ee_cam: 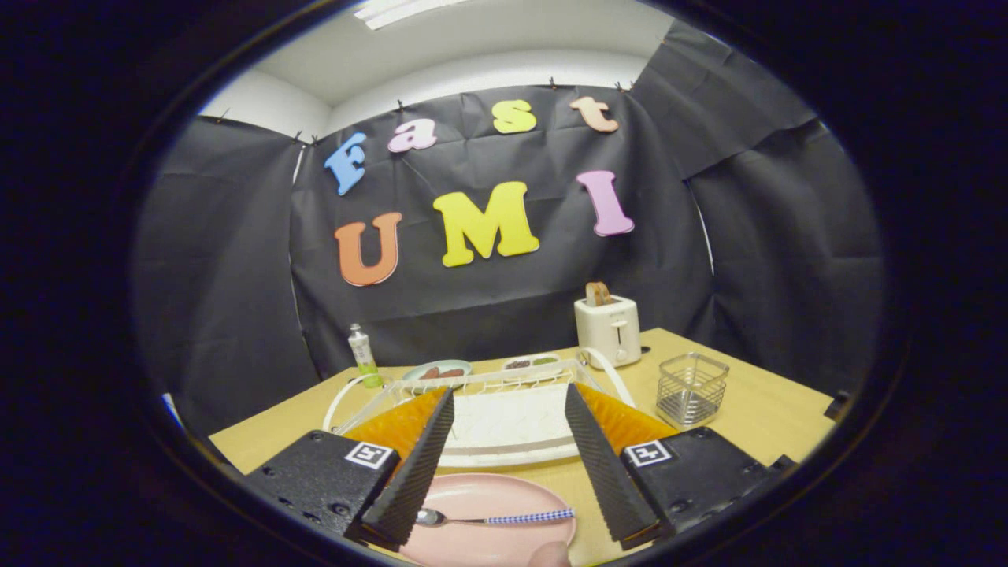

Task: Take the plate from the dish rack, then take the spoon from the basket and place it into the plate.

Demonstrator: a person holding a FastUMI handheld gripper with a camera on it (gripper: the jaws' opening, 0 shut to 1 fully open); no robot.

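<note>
A single fisheye camera rides on the gripper (508, 465), looking forward and slightly down along its parted fingers, close above the wooden table (756, 409), facing the booth's black back wall (504, 299).

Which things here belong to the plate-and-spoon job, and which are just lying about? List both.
Job: pink plate, spoon lying on it, white dish rack, wire basket, open gripper.
Lying about: toaster, tube, two food dishes.
</note>
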